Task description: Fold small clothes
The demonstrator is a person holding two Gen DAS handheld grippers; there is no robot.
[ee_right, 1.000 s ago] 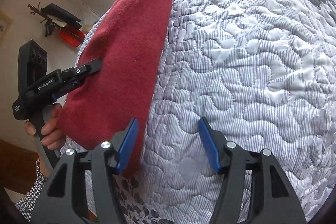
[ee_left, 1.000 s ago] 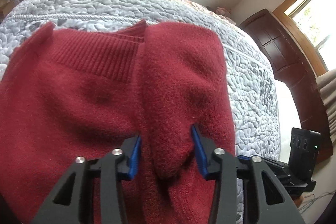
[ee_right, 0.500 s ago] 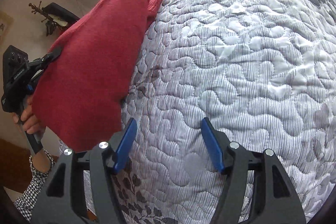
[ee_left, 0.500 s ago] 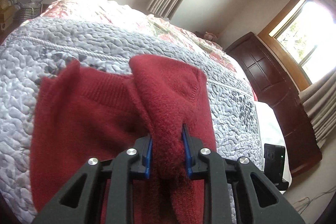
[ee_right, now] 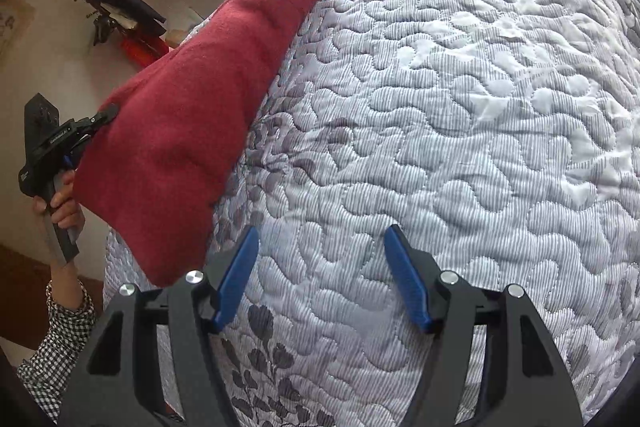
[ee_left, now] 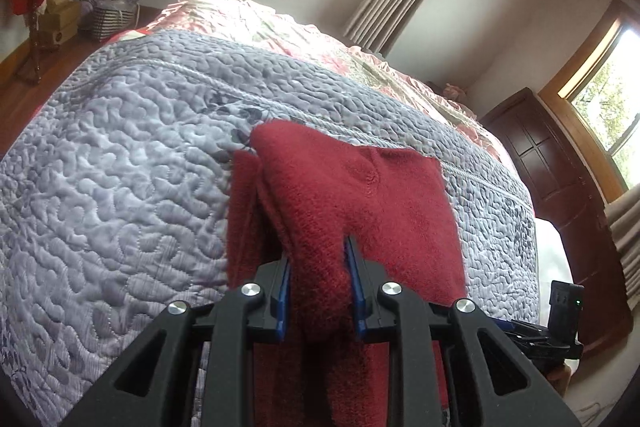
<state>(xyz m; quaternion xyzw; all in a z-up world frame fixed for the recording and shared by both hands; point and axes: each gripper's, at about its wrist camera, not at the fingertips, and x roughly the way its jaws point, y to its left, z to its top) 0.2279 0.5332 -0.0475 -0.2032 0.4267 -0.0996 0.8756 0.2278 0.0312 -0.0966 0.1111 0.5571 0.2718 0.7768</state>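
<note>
The left gripper [ee_left: 318, 285] is clamped on a bunched edge of the red sweater [ee_left: 360, 195], which hangs lifted, its far end apparently on the grey quilt [ee_left: 120, 167]. Carry it smoothly and lay it down edge on edge — no dragging. At right, the right gripper [ee_right: 322, 277] gapes wide, holding nothing. Beyond lie windows, curtains and a dark cabinet [ee_left: 560, 183].

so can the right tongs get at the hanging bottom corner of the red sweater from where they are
Probably yes. The right tongs are open and empty over the quilt, and the red sweater, held up by the left tongs, hangs just beside them with nothing between.
</note>
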